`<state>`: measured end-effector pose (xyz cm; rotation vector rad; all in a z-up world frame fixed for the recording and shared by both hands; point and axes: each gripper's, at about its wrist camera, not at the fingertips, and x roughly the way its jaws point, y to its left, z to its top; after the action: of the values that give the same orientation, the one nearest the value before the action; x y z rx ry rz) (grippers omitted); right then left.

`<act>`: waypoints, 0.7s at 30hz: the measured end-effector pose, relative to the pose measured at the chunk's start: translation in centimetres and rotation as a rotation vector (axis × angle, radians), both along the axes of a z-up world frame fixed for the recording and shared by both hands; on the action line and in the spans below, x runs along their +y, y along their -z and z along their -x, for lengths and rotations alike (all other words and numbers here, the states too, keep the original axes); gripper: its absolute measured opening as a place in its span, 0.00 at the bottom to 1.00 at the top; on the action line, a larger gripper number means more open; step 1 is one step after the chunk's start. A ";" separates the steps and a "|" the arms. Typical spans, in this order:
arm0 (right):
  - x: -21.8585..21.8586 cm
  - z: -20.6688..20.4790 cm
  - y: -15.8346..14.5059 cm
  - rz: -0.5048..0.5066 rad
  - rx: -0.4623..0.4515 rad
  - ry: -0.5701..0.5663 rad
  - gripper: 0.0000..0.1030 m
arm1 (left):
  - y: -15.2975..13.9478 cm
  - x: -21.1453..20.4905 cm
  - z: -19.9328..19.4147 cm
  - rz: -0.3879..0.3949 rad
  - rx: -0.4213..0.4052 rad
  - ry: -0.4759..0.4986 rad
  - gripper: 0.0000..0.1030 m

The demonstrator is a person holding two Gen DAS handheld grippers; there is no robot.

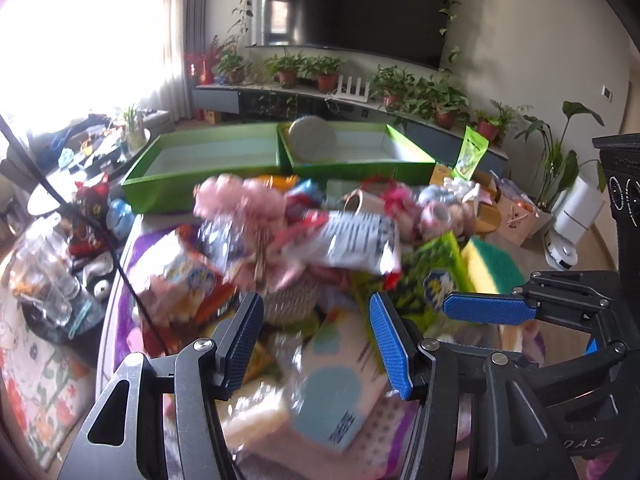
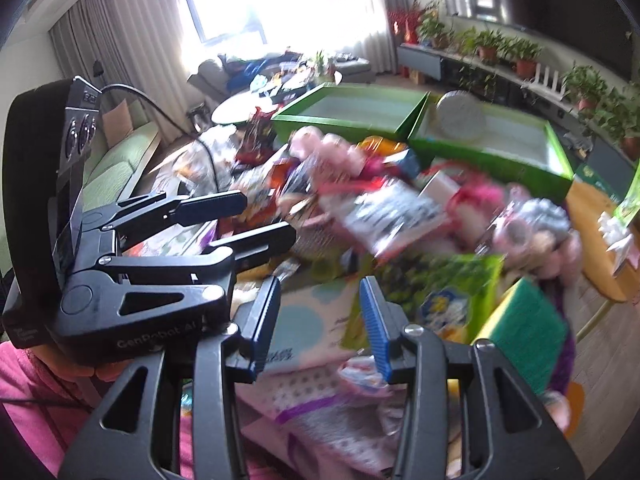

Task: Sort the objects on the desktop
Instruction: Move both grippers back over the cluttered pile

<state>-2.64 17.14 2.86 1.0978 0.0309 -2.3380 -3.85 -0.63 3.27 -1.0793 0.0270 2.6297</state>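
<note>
A blurred heap of mixed objects covers the table: a pink plush (image 1: 240, 200), a white printed packet (image 1: 360, 244), a green packet (image 1: 432, 276), a yellow-green sponge (image 1: 492, 264) and a pastel dotted packet (image 1: 336, 380). Behind the heap stand two green boxes, the left one (image 1: 160, 196) bare inside and the right one (image 1: 360, 170) holding a round grey disc (image 1: 312, 140). My left gripper (image 1: 316, 340) hovers open over the pastel packet, nothing between its fingers. My right gripper (image 2: 320, 316) is open too, above the same packet (image 2: 304, 332), beside the left gripper (image 2: 248, 220).
A low side table (image 1: 48, 288) with glassware stands at the left, and a black cable (image 1: 80, 216) runs across it. A wooden stool (image 2: 596, 240) with small items is at the right. A pink sleeve (image 2: 24, 392) shows by the left gripper. Potted plants line the far shelf.
</note>
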 end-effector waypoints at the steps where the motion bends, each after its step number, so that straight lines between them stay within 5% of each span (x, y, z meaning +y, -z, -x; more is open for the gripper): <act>1: -0.2 -0.3 0.3 0.001 -0.008 -0.002 0.40 | 0.3 -0.3 -0.3 -0.005 -0.006 0.006 0.55; 11: -2.7 -2.7 2.7 -0.030 -0.059 -0.075 0.47 | 1.5 -3.1 -3.3 -0.053 -0.018 0.021 0.55; 21: -4.4 -1.2 6.5 -0.041 -0.152 -0.088 0.47 | 4.0 -6.1 -4.3 -0.090 -0.076 -0.084 0.55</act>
<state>-1.46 12.77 -3.63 1.2655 0.0702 -2.1798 0.45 -6.74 -0.75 -1.1723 -0.1548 2.6323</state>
